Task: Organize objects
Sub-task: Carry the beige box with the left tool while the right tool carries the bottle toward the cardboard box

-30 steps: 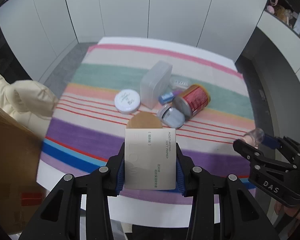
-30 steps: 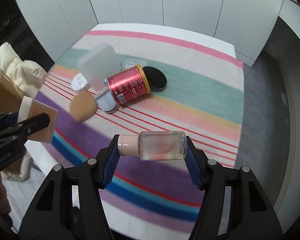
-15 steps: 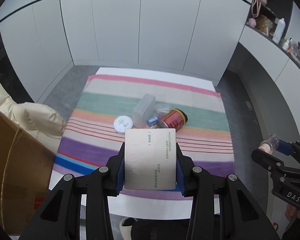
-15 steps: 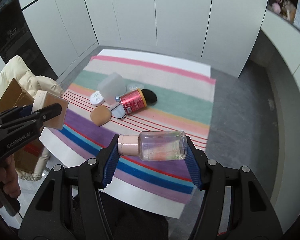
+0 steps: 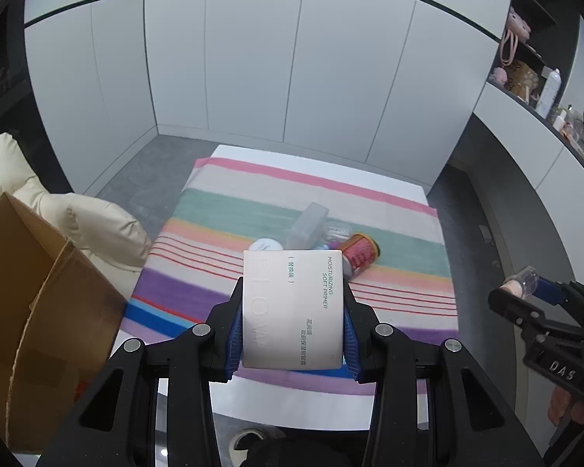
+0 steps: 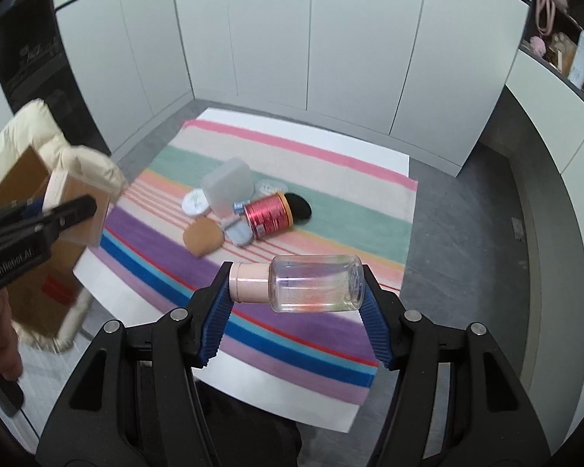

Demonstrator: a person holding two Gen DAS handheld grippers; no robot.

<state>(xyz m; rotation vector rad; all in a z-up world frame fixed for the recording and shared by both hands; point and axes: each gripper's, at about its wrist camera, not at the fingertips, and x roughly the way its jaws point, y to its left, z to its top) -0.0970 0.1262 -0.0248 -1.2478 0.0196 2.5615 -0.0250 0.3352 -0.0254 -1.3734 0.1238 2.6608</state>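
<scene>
My left gripper (image 5: 292, 334) is shut on a flat beige primer box (image 5: 292, 307), held high above the striped table. In the right wrist view that same box (image 6: 78, 210) shows at the left, over a cardboard box. My right gripper (image 6: 296, 303) is shut on a clear bottle (image 6: 315, 283) with a pink cap, lying sideways between the blue pads. On the striped cloth (image 6: 331, 194) far below lie a red can (image 6: 268, 216), a frosted plastic case (image 6: 227, 185), a white round jar (image 6: 194, 202), a tan sponge (image 6: 203, 238), a black puff (image 6: 299, 206) and a small compact (image 6: 238, 231).
An open cardboard box (image 5: 31, 311) stands left of the table, with a cream padded jacket (image 5: 89, 225) behind it. White cabinet doors (image 5: 292, 78) line the far wall. A shelf with bottles and bags (image 5: 541, 85) runs along the right. Grey floor surrounds the table.
Both grippers have risen well above the table, each keeping its object. The table and its objects now look smaller and farther away. The left gripper sits closer to the cardboard box.
</scene>
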